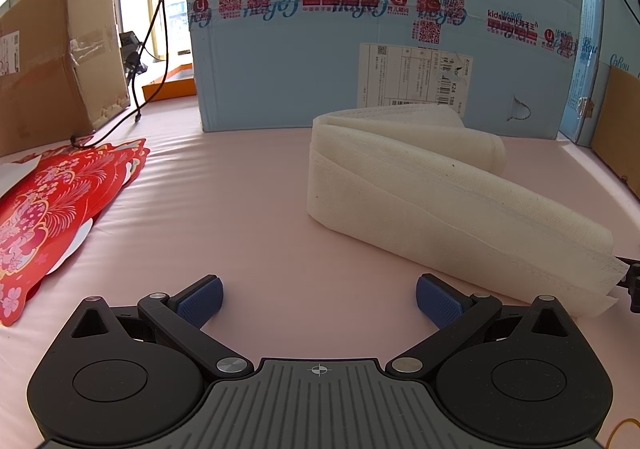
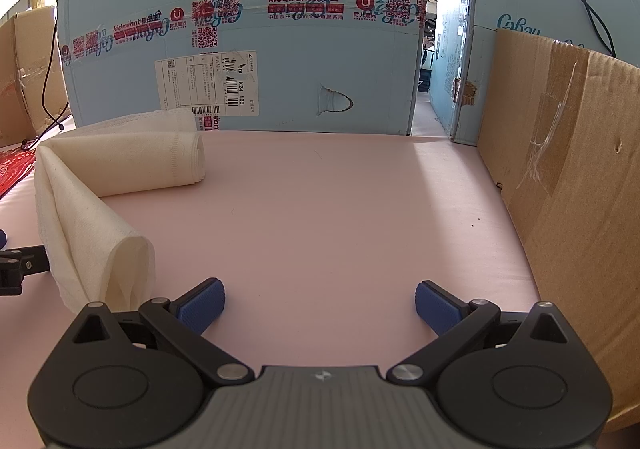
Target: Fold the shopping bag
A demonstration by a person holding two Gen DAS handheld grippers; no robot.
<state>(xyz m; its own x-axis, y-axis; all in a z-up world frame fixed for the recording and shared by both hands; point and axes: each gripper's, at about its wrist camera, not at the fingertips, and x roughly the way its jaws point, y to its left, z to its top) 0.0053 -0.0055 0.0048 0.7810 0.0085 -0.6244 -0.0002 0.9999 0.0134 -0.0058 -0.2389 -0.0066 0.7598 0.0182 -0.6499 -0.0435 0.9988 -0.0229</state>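
A white shopping bag (image 1: 432,201), folded into a long strip and bent back on itself, lay on the pink table (image 1: 240,209) in front of a pale blue carton (image 1: 360,61). It sat right of centre in the left wrist view and at the left edge of the right wrist view. The left gripper (image 1: 319,299) stood wide, its blue pads (image 1: 200,299) empty over bare table; the right gripper (image 2: 319,303) stood equally wide and held nothing, the bag's near end just beside its left finger. Only the left wrist view took in the red paper cut-outs (image 1: 60,209) at centre left and a brown box (image 1: 60,61) above them. Only the right wrist view showed the brown cardboard wall (image 2: 568,177) along the frame's right side.
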